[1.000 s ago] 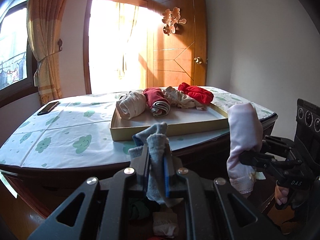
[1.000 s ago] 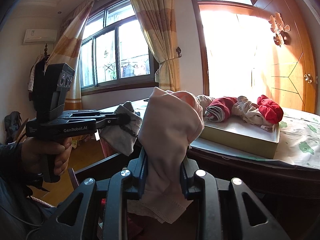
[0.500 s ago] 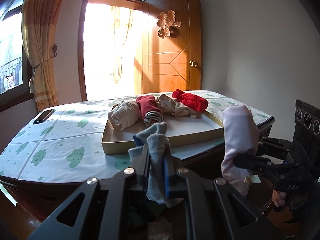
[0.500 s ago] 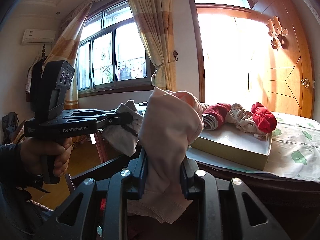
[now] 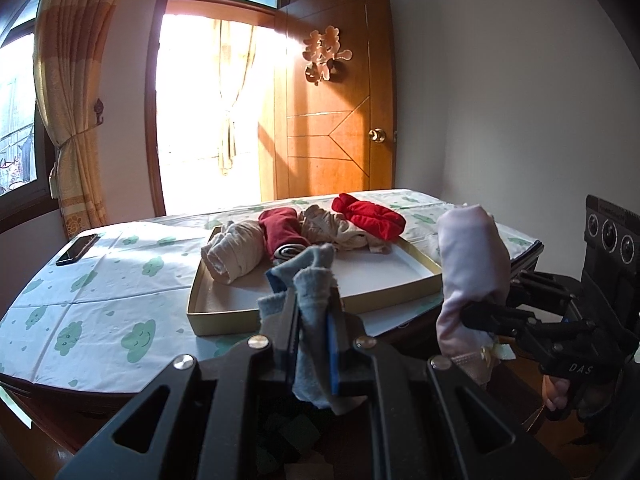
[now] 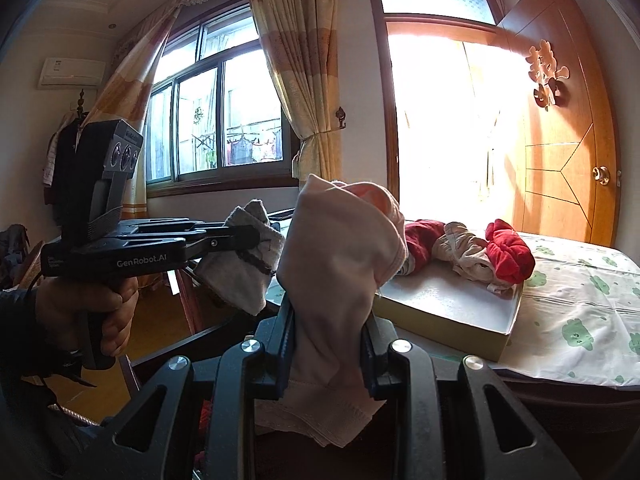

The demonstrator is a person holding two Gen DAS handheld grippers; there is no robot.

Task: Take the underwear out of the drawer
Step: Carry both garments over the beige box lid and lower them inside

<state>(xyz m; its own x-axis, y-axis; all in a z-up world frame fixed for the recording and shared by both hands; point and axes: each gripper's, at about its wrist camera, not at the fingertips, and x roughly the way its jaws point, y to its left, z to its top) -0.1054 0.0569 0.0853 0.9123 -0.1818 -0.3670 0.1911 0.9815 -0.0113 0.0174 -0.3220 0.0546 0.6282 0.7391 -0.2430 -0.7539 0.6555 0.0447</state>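
My left gripper (image 5: 314, 312) is shut on grey-blue underwear (image 5: 314, 280), held in the air in front of the table edge; it also shows in the right wrist view (image 6: 244, 264). My right gripper (image 6: 328, 320) is shut on pale pink underwear (image 6: 340, 248), held up to the right of the left one, seen in the left wrist view (image 5: 472, 264). A shallow cardboard tray (image 5: 224, 310) on the table holds several rolled pieces: beige (image 5: 234, 254), dark red (image 5: 280, 232), cream (image 5: 328, 224) and bright red (image 5: 372, 216). The drawer lies below, mostly hidden.
The table (image 5: 100, 300) carries a white cloth with green clouds and a phone (image 5: 77, 249) at its far left. A wooden door (image 5: 332, 120), a bright doorway and curtains (image 5: 64, 120) stand behind. A window fills the left wall in the right wrist view (image 6: 216, 120).
Both grippers have risen and moved nearer the table with their underwear; the tray now appears lower and closer. Both grips are unchanged.
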